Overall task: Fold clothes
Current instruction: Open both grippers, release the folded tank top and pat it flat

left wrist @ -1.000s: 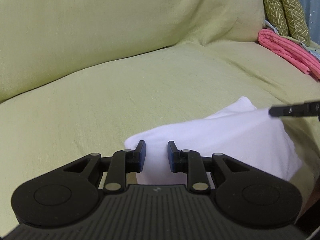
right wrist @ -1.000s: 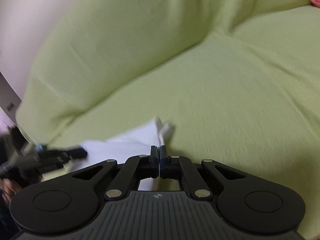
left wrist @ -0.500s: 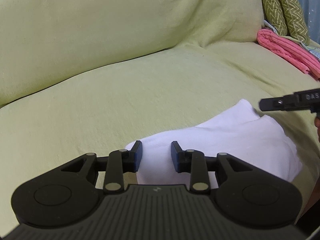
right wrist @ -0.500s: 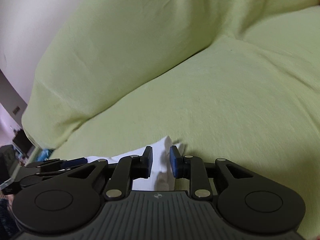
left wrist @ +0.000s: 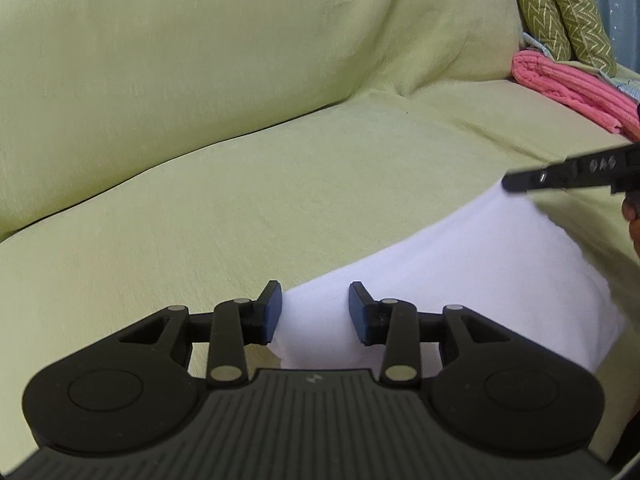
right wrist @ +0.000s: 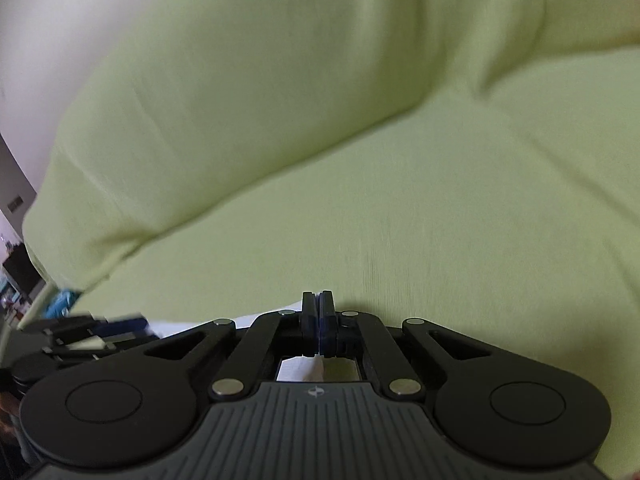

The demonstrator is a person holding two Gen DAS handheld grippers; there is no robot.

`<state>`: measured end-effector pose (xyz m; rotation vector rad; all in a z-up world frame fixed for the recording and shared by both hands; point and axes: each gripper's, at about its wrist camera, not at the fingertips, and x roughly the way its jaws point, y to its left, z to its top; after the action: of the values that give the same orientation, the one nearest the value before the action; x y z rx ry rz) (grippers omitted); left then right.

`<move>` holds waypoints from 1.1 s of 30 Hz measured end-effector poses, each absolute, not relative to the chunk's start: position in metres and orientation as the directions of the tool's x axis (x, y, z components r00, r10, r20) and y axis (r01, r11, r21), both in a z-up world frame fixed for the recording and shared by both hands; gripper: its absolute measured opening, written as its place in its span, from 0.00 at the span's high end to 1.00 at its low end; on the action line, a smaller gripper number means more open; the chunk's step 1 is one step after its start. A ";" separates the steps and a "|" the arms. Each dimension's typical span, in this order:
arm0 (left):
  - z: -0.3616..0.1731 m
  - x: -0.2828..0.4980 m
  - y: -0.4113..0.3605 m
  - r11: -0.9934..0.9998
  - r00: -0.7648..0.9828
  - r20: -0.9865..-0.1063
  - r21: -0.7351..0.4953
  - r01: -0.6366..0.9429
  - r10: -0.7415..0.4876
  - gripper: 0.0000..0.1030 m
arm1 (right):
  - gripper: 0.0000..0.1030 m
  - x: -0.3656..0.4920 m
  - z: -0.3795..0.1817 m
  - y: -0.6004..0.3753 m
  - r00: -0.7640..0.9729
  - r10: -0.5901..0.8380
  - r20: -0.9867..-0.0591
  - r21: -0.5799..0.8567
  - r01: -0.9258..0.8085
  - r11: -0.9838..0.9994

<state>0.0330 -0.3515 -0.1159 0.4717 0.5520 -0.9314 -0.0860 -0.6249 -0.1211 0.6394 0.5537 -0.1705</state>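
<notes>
since one second ago the left tongs [left wrist: 314, 310] spread wider and are opening, nothing pressed between them. on the yellow-green fabric sofa [left wrist: 280, 184] lies the folded white cloth [left wrist: 460, 276]. right tongs [right wrist: 318, 326] are closed on its corner.

Right gripper [left wrist: 568, 174] side, left wrist view: embossed letters, apparently "DAS", blurred.
Left gripper [left wrist: 314, 312] body: small embossed emblem, no readable letters.
</notes>
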 end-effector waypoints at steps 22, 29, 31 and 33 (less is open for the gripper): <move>-0.099 -0.018 -0.298 0.688 0.424 -0.780 -0.012 0.725 -0.460 0.79 | 0.80 -0.172 -0.094 -0.542 0.839 -0.080 -0.538 0.461 0.372 0.806; -0.074 -0.053 -0.282 0.773 0.475 -0.795 0.011 0.634 -0.378 0.72 | 0.68 -0.218 -0.043 -0.513 0.858 -0.156 -0.489 0.430 0.393 0.813; -0.064 -0.069 -0.279 0.771 0.498 -0.782 0.035 0.636 -0.375 0.71 | 0.66 -0.232 -0.037 -0.503 0.854 -0.167 -0.493 0.424 0.404 0.811; -0.056 -0.084 -0.276 0.766 0.519 -0.770 0.061 0.640 -0.372 0.69 | 0.64 -0.245 -0.033 -0.493 0.851 -0.172 -0.496 0.423 0.410 0.808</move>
<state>-0.0841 -0.2756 -0.0555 0.3602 0.8227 -0.6224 -0.2452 -0.4934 -0.0331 0.5472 0.4574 -0.3228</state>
